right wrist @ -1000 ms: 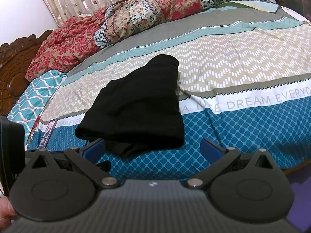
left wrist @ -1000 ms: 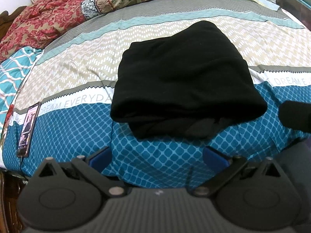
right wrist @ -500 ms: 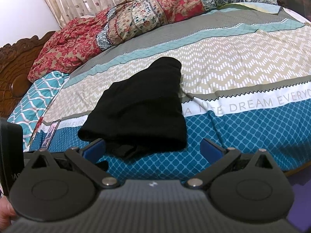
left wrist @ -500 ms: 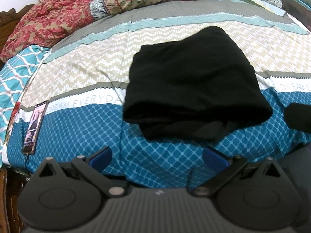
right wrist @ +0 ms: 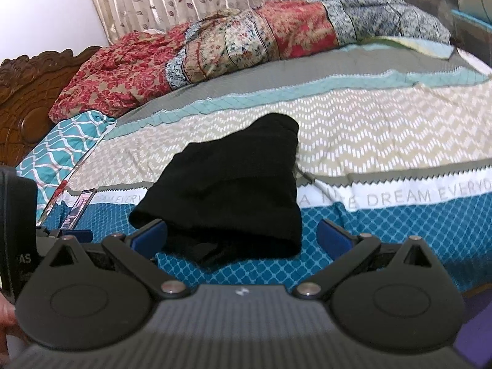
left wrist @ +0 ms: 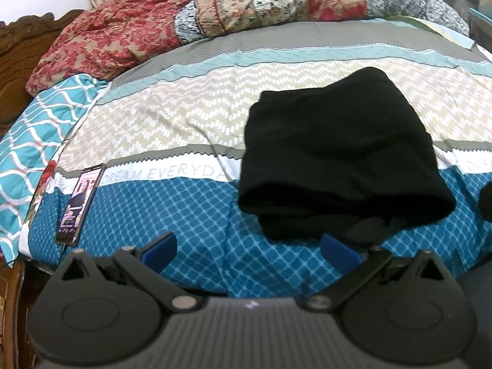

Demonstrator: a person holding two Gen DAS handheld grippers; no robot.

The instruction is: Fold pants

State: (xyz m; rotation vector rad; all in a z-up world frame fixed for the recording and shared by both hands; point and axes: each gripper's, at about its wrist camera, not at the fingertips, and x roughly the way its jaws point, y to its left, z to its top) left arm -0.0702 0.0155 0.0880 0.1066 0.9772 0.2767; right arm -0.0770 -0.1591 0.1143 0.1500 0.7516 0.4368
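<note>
1. The folded black pants [left wrist: 335,153] cover part of the lettering on the bed sheet [left wrist: 190,117] ahead of the left hand-held gripper [left wrist: 249,250], so the printed line cannot be read whole.
2. A dark shape [left wrist: 486,200] to that hand-held gripper's right is cut off by the frame edge; what it is cannot be told.
3. The phone [left wrist: 80,201] to its left shows a screen too small to read.
4. Under the pants' near fold, the lower layers [right wrist: 212,247] merge into one black mass between the right hand-held gripper [right wrist: 243,235] fingers.
</note>
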